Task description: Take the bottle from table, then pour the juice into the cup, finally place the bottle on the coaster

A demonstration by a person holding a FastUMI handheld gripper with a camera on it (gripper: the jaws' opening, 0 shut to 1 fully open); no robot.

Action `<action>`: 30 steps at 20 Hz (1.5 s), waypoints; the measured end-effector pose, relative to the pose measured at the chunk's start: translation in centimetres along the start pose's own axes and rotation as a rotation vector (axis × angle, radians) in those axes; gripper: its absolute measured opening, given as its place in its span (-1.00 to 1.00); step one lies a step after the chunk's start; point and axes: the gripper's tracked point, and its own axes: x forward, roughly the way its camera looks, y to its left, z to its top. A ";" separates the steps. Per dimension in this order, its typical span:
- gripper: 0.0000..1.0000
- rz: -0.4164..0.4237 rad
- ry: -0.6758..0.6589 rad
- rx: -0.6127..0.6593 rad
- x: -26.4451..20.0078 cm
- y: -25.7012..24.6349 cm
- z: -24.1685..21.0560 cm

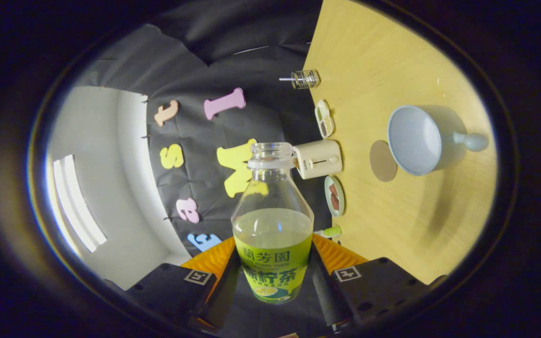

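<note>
Your jaws (274, 281) are pinching the bottle (273, 225) by its labelled lower body, one finger pad (321, 281) pressed on each side, and the bottle stands straight out between them with its open, capless mouth pointing away from you. The whole view is rolled over, so the table (406, 225) runs up one side like a wall, and the pale juice inside lies across the bottle about halfway up, level with the top of the label. The cup (421, 138), pale blue with a stubby handle, sits on the table well apart from the bottle, its mouth turned toward you and showing nothing inside. The round brown coaster (383, 161) lies flat just beside the cup, touching or nearly touching its base. Between the bottle and those two you have a broad stretch of bare wood. The table's far edge is the crowded part: a cream toaster (318, 159) sits close behind the bottle's neck, with a small dish (334, 195) on one side of it, a divided tray (324, 118) on the other, and a glass jar (305, 79) further along that edge.
</note>
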 end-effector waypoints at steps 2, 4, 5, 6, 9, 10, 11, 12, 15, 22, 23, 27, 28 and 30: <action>0.59 -0.041 -0.007 -0.125 0.3 -0.9 -0.3; 0.59 -0.064 -0.009 -0.225 0.2 -1.3 -0.5; 0.59 -0.081 -0.005 -0.268 0.3 -1.5 -0.8; 0.59 -0.102 -0.002 -0.318 0.7 -2.1 -1.0; 0.59 -0.205 0.041 -0.460 1.0 -4.2 -2.0; 0.59 -0.227 0.050 -0.505 1.2 -4.3 -2.2; 0.59 -0.248 0.054 -0.561 1.3 -4.5 -2.3; 0.59 -0.262 0.054 -0.609 1.3 -4.6 -2.3; 0.60 -0.319 0.055 -0.771 1.5 -4.7 -2.6; 0.61 -0.359 -0.024 -1.130 2.5 -0.8 -2.9; 0.61 -0.370 -0.030 -1.169 2.6 -0.5 -3.0; 0.61 -0.391 -0.068 -1.306 4.2 1.0 -2.2; 0.61 -0.395 -0.074 -1.334 4.8 1.1 -2.1; 0.61 -0.409 -0.075 -1.391 5.8 0.6 -1.7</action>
